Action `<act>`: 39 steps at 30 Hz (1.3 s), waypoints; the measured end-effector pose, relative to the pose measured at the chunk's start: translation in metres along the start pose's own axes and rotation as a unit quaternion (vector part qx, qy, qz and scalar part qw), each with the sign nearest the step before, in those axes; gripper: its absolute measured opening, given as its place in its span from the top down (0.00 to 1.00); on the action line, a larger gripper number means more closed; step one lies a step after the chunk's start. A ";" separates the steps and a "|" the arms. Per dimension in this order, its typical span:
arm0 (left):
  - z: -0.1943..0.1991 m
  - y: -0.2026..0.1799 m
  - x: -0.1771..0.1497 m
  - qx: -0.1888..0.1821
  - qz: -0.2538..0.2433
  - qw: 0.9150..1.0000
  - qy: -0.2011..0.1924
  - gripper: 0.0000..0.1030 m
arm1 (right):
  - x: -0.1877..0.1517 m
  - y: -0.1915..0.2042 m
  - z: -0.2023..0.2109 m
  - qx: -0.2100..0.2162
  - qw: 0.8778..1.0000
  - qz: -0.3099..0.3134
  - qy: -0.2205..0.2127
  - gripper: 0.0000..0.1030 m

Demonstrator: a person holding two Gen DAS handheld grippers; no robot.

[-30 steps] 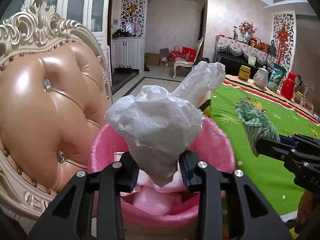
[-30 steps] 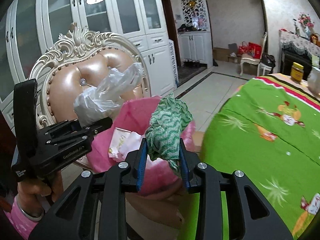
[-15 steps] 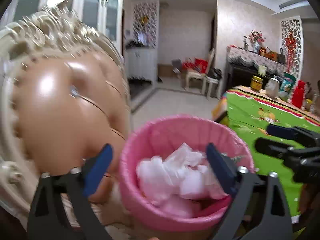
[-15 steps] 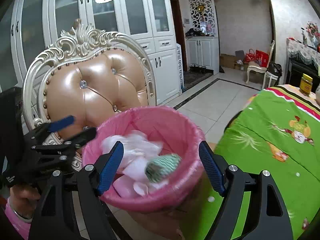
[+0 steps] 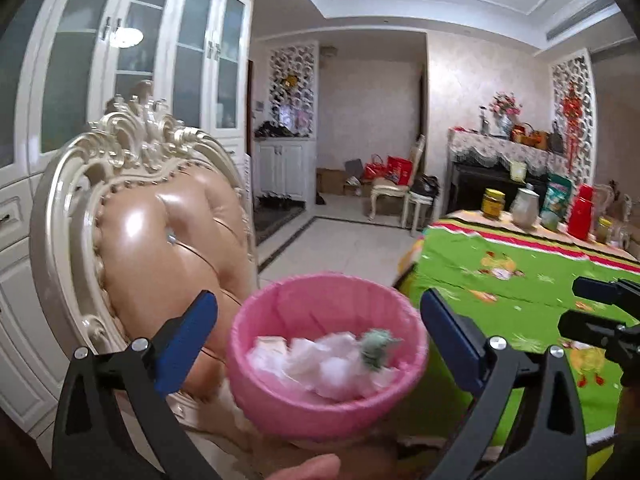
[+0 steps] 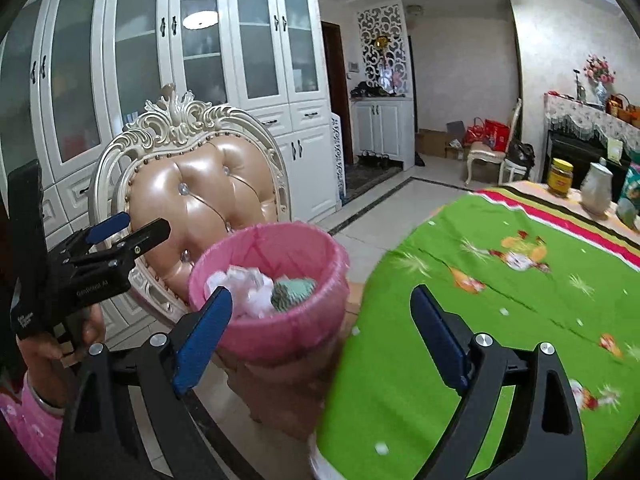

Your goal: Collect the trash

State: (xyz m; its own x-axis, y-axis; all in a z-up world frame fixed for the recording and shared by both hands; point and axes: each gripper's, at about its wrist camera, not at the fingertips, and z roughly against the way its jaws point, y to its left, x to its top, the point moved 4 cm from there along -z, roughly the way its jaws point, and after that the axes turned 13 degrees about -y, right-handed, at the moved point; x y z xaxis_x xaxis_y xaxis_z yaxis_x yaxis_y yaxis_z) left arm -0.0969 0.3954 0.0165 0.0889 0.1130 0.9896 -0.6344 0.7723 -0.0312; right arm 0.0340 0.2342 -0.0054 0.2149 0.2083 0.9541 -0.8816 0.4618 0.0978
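Note:
A pink bin [image 5: 320, 404] stands beside the table; it also shows in the right wrist view [image 6: 280, 332]. Inside lie a crumpled white plastic bag [image 5: 320, 364] and a green patterned cloth [image 5: 376, 346], the bag [image 6: 248, 288] and cloth [image 6: 294, 288] also showing in the right wrist view. My left gripper [image 5: 318, 340] is open and empty, above and just short of the bin. My right gripper [image 6: 320, 334] is open and empty, near the bin's right side. The left gripper also appears at the left of the right wrist view [image 6: 128, 230].
An ornate cream chair with tan leather back [image 5: 160, 248] stands behind the bin. A table with a green cloth [image 6: 500, 300] is to the right, with jars, a jug and a red flask [image 5: 580, 212] at its far end. White cabinets [image 6: 160, 80] line the left wall.
Both grippers opened and dropped their loads into the bin: the left let go of the white bag, the right of the green cloth. Both then drew back and up.

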 end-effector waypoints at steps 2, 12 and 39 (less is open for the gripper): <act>0.005 -0.013 -0.004 0.002 -0.013 1.000 0.007 0.04 | -0.006 -0.006 0.011 -0.005 1.000 -0.001 0.000 0.17; 0.030 -0.068 -0.044 -0.016 -0.026 0.999 0.042 0.04 | -0.039 -0.040 0.045 -0.023 1.000 0.003 0.000 0.17; 0.051 -0.055 -0.054 0.053 -0.006 0.998 0.028 0.05 | -0.031 -0.022 0.012 0.043 0.999 0.030 -0.014 0.17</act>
State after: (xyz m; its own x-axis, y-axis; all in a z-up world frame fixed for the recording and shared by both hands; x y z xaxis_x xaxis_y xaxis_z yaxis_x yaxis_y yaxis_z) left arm -0.1054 0.3150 -0.0278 0.1374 0.1405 0.9805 -0.7110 0.7032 -0.0012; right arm 0.0412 0.2073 -0.0335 0.1491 0.2089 0.9665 -0.9257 0.3732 0.0621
